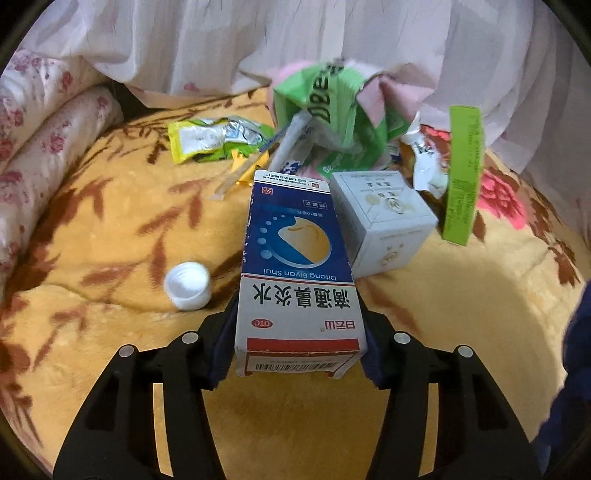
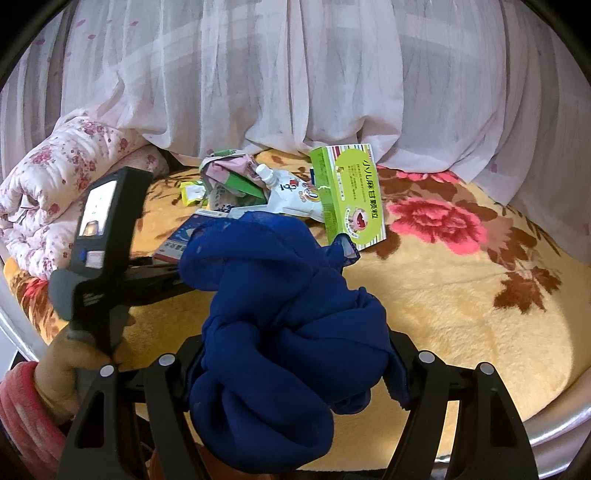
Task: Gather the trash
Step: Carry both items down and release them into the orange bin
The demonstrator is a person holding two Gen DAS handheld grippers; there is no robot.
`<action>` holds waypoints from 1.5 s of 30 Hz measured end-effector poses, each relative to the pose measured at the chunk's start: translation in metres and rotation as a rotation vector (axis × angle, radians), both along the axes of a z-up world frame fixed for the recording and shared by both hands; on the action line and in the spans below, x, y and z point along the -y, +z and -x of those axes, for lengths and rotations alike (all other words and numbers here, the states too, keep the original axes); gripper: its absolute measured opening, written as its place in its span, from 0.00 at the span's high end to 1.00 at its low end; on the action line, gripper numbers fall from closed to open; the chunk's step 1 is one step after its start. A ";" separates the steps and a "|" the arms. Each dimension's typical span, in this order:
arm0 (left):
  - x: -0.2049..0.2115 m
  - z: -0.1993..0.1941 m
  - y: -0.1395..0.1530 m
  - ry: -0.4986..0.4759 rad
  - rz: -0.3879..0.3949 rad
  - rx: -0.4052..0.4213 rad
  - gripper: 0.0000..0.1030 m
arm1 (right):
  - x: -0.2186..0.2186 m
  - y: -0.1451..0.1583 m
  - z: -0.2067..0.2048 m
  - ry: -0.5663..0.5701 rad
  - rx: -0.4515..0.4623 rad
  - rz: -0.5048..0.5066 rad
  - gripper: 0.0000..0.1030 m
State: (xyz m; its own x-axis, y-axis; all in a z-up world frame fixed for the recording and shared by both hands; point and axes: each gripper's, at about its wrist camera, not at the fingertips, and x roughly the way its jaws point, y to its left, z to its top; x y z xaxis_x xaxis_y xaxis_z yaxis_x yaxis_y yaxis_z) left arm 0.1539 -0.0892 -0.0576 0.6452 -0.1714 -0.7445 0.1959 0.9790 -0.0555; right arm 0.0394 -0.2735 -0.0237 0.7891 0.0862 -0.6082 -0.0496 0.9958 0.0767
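Left tongs point(image 1: 300, 325) clamped on blue-and-white cardboard medicine box point(image 1: 297, 275), held low over yellow floral blanket point(image 1: 110, 229). Right tongs point(image 2: 291, 354) clamped on bunched dark-blue sheer fabric bag point(image 2: 280, 314). Best: find bag mouth, keep box level, release only once inside.

On the bed point(image 1: 92, 236), a medicine carton point(image 1: 299, 269) lies between the fingers of the left hand-held gripper point(image 1: 299, 325), a bottle cap point(image 1: 187, 285) just to its left and a small square box point(image 1: 384, 218) touching its right side; behind them sit a crumpled wrapper point(image 1: 218, 138) and a torn carton point(image 1: 332, 110). An upright box point(image 1: 463, 173) stands right of the square box; the curtain point(image 1: 295, 33) hangs behind; the right hand-held gripper point(image 2: 295, 354) holds a bundled cloth point(image 2: 280, 314).
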 end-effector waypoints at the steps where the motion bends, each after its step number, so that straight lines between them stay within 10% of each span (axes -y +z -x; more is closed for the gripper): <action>1: -0.003 0.005 0.003 -0.001 0.002 0.007 0.48 | -0.002 0.001 0.001 0.003 0.003 0.004 0.29; 24: -0.084 0.173 0.038 -0.137 0.031 0.058 0.48 | -0.060 0.020 0.077 0.194 0.036 0.106 0.29; 45: -0.091 0.225 -0.086 -0.292 -0.079 -0.386 0.48 | -0.089 -0.088 0.111 0.348 -0.298 0.164 0.29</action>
